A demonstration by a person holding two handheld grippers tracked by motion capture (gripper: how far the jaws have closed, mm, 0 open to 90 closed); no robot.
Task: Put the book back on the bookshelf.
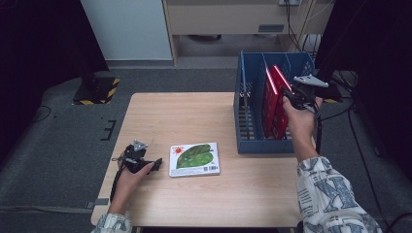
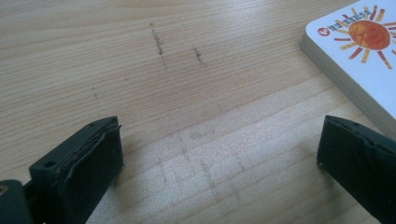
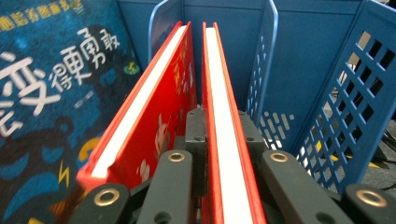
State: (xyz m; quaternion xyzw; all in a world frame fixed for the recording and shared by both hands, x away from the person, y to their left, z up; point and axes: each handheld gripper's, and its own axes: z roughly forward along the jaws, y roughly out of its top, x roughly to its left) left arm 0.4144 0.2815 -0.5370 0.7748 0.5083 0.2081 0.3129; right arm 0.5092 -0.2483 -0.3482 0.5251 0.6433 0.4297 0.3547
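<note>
Two red books stand upright in the right part of a blue slotted rack (image 1: 252,141) at the table's right side. My right gripper (image 1: 290,95) is above the rack and shut on the top edge of the right-hand red book (image 3: 224,140); its jaws press both covers. The other red book (image 3: 144,116) leans just left of it. A dark blue book (image 3: 46,93) stands further left in the rack. My left gripper (image 1: 158,164) rests low over the table, open with nothing between its jaws, beside a white book with a green leaf (image 1: 194,158) and an orange sun (image 2: 359,51).
The wooden table (image 1: 175,116) has bare surface at its far left and along the front. The rack's lattice wall (image 3: 355,93) stands close on the right of the held book. Beyond the table there are grey floor, cables and dark curtains.
</note>
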